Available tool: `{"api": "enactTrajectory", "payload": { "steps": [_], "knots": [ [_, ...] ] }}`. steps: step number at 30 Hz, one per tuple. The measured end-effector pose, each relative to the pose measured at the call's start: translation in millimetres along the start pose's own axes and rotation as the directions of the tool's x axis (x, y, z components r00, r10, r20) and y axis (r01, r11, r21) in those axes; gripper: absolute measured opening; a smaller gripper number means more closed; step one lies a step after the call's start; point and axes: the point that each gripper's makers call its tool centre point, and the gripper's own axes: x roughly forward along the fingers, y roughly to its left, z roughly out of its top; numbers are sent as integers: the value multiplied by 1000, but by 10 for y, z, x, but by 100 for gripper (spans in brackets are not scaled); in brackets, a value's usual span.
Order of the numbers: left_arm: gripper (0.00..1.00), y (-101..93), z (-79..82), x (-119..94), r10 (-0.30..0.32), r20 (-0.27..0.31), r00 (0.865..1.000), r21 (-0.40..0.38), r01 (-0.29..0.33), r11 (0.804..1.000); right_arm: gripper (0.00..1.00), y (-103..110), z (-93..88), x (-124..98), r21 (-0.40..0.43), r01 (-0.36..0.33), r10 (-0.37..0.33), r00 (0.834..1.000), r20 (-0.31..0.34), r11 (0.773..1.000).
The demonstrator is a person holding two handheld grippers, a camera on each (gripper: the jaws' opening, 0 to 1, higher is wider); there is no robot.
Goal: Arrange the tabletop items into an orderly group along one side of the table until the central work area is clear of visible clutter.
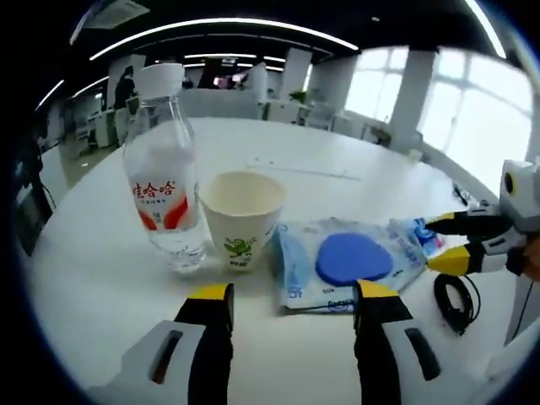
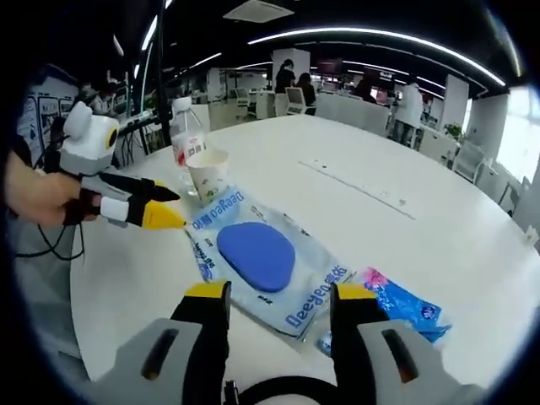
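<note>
On the white table (image 1: 354, 156) a clear water bottle (image 1: 162, 181) with a red label, a paper cup (image 1: 241, 216) and a pale blue wipes pack (image 1: 350, 263) with a round blue lid lie in a row. A small blue packet (image 1: 415, 234) touches the pack's far end. My left gripper (image 1: 294, 297) is open, just short of the cup and pack, holding nothing. My right gripper (image 2: 280, 295) is open over the near edge of the wipes pack (image 2: 261, 261), with the small packet (image 2: 403, 309) beside its right jaw. The cup (image 2: 208, 175) and bottle (image 2: 187, 135) stand beyond.
A black cable (image 1: 456, 301) loops on the table near the right gripper (image 1: 432, 245). A hand (image 2: 34, 196) holds the left gripper (image 2: 174, 209) at the table's edge. The table (image 2: 405, 186) stretches wide and bare behind the items. Office desks and people are far off.
</note>
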Motion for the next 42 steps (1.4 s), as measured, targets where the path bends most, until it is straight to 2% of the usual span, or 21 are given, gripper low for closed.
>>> {"api": "enactTrajectory", "payload": {
  "steps": [3,4,8,11,18,25,30,38,42],
  "knots": [
    [68,15,55,-62,17,19,1000,-8,-17,1000,65,-4,11,-43,46,2,-3,1000,15,999],
    [71,41,71,-74,20,25,999,-11,-20,1000,67,-12,20,-48,57,4,-5,1000,23,998],
    [84,10,123,-129,3,42,999,-16,-2,1000,69,-27,33,-135,80,10,-13,999,41,997],
    [88,18,129,-141,-9,42,999,3,9,1000,70,-47,18,-183,85,18,-21,999,40,996],
    [93,35,186,-211,-6,42,999,5,6,1000,71,-82,-27,-306,121,34,-40,998,44,992],
    [93,-51,198,-331,-30,42,999,6,30,1000,71,-84,-69,-473,143,46,-54,997,55,989],
    [94,-55,225,-419,-47,42,998,15,47,999,71,-123,-174,-592,175,58,-68,997,47,983],
    [93,-49,167,-558,-54,35,998,25,53,998,71,-150,-236,-748,215,71,-86,994,61,974],
    [92,-65,115,-694,-53,42,998,29,52,998,71,-133,-275,-810,227,67,-84,995,63,972]
  ]
}}
